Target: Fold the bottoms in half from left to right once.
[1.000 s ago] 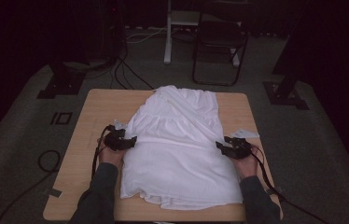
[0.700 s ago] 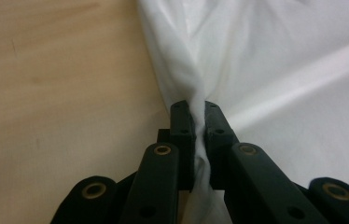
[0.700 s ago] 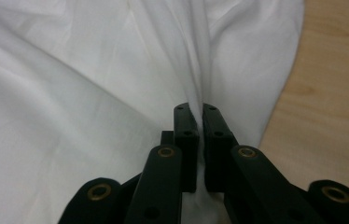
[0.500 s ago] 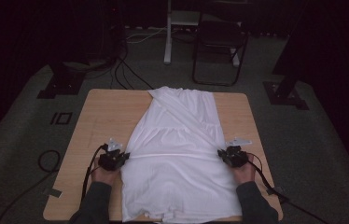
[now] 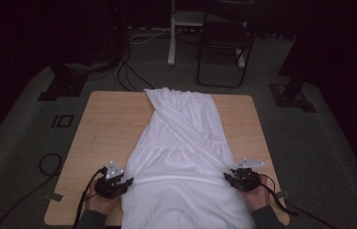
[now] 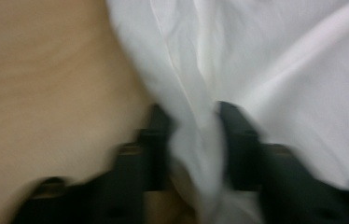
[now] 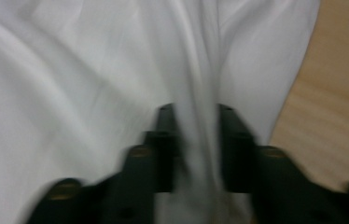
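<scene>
White garment (image 5: 181,157) lies lengthwise down the middle of the wooden surface (image 5: 105,124), near end overhanging toward the person; left hand-held gripper (image 5: 119,183) and right hand-held gripper (image 5: 234,177) flank its opposite side edges, equally near, jaws just reopened partway, fabric folds loose between them.

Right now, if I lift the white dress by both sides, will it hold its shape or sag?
Probably sag: the dress lies in soft folds and bunches between the left claw, whose jaws have just been opening. It looks thin and light, so it should lift easily. It may slip, since the right claw has also been opening around a loose fold.
</scene>
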A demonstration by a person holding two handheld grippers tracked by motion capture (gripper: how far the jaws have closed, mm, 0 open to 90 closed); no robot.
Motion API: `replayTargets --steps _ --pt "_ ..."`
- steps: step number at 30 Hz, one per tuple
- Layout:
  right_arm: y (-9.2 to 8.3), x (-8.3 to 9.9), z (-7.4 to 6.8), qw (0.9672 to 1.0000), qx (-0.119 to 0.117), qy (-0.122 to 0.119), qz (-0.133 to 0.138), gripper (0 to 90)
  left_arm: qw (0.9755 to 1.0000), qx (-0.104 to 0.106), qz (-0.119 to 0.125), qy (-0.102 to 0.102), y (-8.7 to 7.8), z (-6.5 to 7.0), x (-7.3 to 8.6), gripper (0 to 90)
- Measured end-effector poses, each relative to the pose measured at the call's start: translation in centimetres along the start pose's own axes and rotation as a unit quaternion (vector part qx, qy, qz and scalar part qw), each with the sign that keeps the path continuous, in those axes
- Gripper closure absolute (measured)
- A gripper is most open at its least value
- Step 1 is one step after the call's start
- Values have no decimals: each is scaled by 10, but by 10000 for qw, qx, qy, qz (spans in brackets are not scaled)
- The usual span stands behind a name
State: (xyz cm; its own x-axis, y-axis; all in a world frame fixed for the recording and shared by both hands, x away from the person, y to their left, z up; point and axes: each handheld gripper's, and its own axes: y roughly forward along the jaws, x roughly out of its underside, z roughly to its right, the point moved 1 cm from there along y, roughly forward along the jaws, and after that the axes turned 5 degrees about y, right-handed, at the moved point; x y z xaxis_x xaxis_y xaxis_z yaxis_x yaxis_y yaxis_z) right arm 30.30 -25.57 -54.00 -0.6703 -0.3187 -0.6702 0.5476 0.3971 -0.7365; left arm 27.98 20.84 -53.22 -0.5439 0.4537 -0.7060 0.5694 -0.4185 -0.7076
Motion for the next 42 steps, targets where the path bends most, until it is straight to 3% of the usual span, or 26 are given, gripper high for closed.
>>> replayTargets --steps 3,6,9,13,15,17,18,19,22,25,31,33,37,38,40,42 --pt "0 -22 -4 9994 -39 -144 304 425 9996 -33 273 -13 -3 -9 -16 488" --pt "8 -49 -11 9983 -90 -338 462 411 9983 -156 557 46 -2 -21 -43 459" --pt "29 -80 -17 9973 -167 -458 545 391 9979 -259 589 42 11 -30 -64 458" --pt "61 -100 -25 9977 -176 -507 404 356 9987 -332 394 19 38 -37 -82 459" --pt "75 -103 -26 9981 -70 -580 177 408 9990 -332 284 6 49 -38 -84 460" --pt "78 -105 -18 9977 227 -610 165 649 9993 -343 154 29 58 -37 -82 463" --pt "75 -106 -13 9980 270 -506 265 715 9994 -343 61 54 63 -35 -80 464" --pt "66 -109 -3 9981 308 -195 492 786 9994 -338 15 54 65 -35 -78 468" --pt "44 -112 23 9941 507 315 910 863 9995 -279 -162 4 72 -36 -72 478" --pt "42 -107 42 9936 606 447 837 877 9996 -259 -137 -47 73 -37 -72 475" --pt "73 -89 55 9943 765 659 345 862 9992 -375 77 -92 75 -43 -97 433" --pt "77 -86 57 9939 748 756 288 859 9993 -320 134 -155 82 -44 -108 422" --pt "78 -86 57 9944 749 700 268 859 9996 -225 -63 -137 108 -43 -117 431" --pt "78 -86 57 9945 745 692 266 862 9996 -198 -149 -121 114 -44 -115 476" --pt "78 -85 57 9946 725 700 264 871 9997 -74 -225 -80 117 -45 -110 727" --pt "78 -84 56 9947 727 670 290 878 9998 -103 -151 -39 112 -42 -105 820"
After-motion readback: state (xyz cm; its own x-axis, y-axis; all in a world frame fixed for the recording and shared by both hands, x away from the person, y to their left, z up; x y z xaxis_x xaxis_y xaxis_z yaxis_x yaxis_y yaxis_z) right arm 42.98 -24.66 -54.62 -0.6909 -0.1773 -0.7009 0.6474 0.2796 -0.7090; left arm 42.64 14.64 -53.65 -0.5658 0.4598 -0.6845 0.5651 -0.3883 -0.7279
